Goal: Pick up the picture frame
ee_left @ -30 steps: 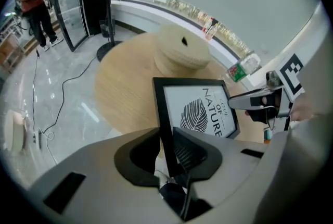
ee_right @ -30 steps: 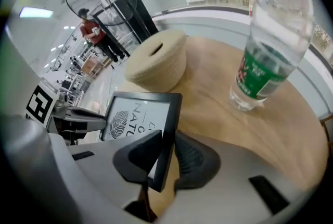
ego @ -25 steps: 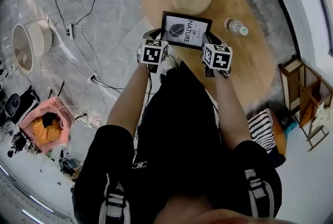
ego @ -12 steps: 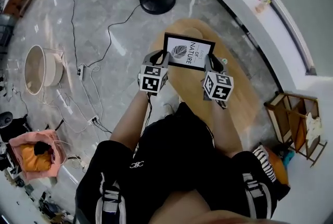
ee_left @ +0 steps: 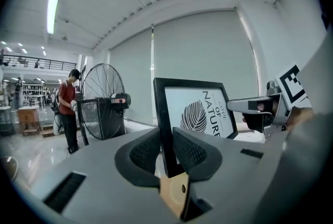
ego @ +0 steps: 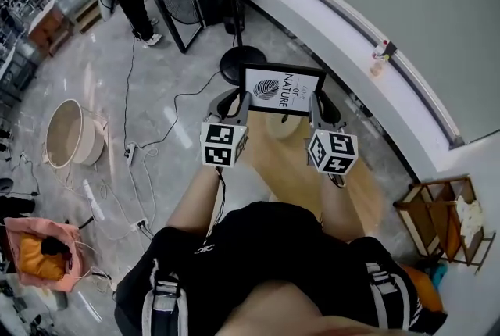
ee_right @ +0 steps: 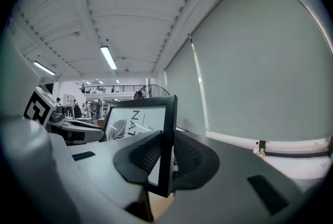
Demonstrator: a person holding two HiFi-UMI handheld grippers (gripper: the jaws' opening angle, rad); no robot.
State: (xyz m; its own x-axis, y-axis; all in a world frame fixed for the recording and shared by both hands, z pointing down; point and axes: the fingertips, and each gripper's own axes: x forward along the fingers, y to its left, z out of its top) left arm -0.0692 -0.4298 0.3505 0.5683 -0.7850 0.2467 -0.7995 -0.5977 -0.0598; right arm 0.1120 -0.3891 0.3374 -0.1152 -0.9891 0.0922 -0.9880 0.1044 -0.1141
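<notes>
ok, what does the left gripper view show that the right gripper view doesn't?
Left gripper view only: left gripper clamping the picture frame's left edge; full figure of a person in a red top. Right gripper view only: right gripper clamping the frame's right edge; a small item on the window ledge. Both: the frame upright, leaf print readable, and the opposite gripper beyond it.

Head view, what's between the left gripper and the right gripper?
The picture frame spans that gap in the head view, the left gripper clamped on one side edge, the right gripper on the other.
</notes>
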